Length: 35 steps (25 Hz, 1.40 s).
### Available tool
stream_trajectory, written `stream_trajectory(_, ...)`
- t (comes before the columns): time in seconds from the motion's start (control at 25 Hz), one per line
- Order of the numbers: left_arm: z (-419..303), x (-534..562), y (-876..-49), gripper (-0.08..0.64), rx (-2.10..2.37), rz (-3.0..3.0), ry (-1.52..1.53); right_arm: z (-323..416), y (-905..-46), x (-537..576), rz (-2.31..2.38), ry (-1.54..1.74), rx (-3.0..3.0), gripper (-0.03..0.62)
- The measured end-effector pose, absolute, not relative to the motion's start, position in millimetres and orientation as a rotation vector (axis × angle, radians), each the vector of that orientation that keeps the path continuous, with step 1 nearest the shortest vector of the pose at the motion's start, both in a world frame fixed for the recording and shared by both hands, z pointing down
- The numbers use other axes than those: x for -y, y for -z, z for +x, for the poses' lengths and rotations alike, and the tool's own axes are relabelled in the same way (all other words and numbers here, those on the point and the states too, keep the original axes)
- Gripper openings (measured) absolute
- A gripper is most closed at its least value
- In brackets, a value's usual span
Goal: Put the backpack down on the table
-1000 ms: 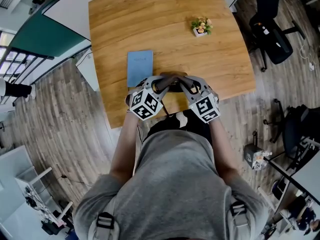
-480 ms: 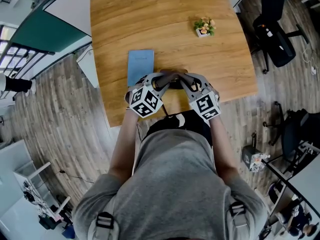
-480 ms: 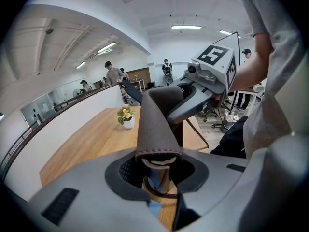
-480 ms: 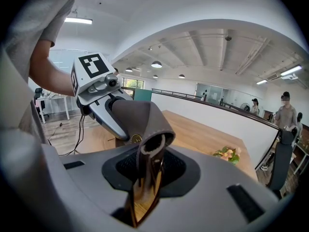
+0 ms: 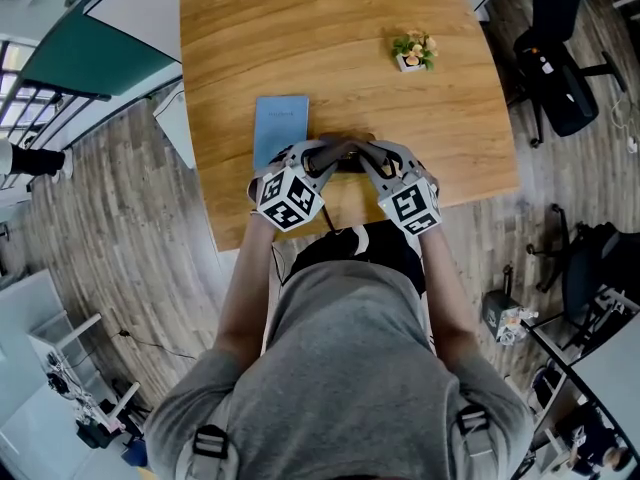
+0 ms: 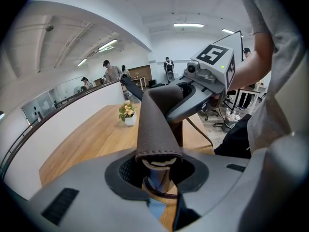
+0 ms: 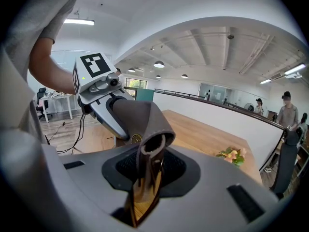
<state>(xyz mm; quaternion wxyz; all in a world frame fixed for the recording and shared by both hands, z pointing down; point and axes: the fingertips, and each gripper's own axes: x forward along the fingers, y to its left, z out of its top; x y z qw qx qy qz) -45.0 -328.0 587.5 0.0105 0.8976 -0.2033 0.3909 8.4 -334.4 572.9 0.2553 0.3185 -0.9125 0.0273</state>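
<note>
Blue notebook point(image 5: 281, 131) lies flat on the wooden bench point(image 5: 300, 38), just left of the action. Left claw point(image 6: 157, 164) is clamped on a brown leather handle point(image 6: 157, 124). Right claw point(image 7: 147, 170) pinches that same handle from the other side, and the tips nearly meet over the bench's near edge. The black backpack point(image 5: 360, 251) hangs just off that edge, right in front of the person. A little flower pot point(image 5: 412, 52) sits further back on the right.

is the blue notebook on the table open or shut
Shut: the notebook lies flat on the table with only its plain blue cover showing, no pages visible.
</note>
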Motion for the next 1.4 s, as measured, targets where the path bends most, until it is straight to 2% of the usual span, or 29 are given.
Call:
stream_trajectory(0.84,-46.8,339.8,-645.2,0.132,0.588,2.726,-1.368,6.8,-629.2,347.7,0.728,-0.097,2.424,0.097)
stream_trajectory(1.32,-46.0,347.4,-650.6,0.135,0.649,2.726,-1.298,11.6,-640.2,355.6,0.749,-0.159,2.415,0.113)
stream_trajectory(1.4,-47.7,349.4,-650.0,0.157,0.679,2.730,-1.282,12.7,-642.8,355.8,0.750,-0.166,2.399,0.125)
